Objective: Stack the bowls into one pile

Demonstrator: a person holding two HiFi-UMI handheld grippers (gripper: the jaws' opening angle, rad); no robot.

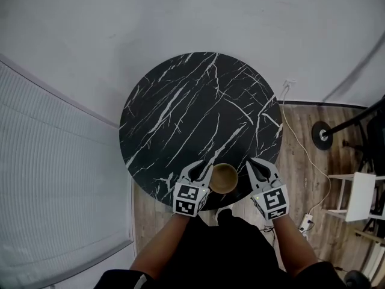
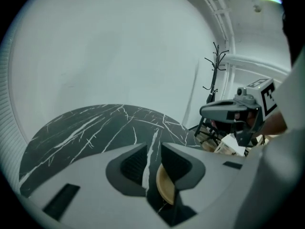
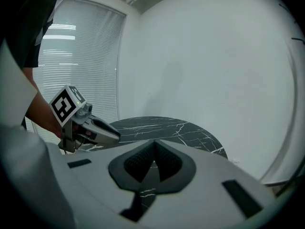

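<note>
Both forearms reach in over the near edge of the round black marble table (image 1: 180, 95), with the grippers angled down on either side of a tan bowl (image 1: 224, 178). The bowl sits at the near edge. Left gripper (image 1: 198, 168): jaws apart by a narrow gap and gripping nothing, bowl rim just beside its right jaw. Right gripper (image 1: 255, 164): jaws closed together, empty, just right of the bowl. Open marble runs from the bowl to the far edge.

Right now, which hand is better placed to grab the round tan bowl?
Probably left: the left tool stands open right beside the round tan bowl; the right tool is shut.
</note>
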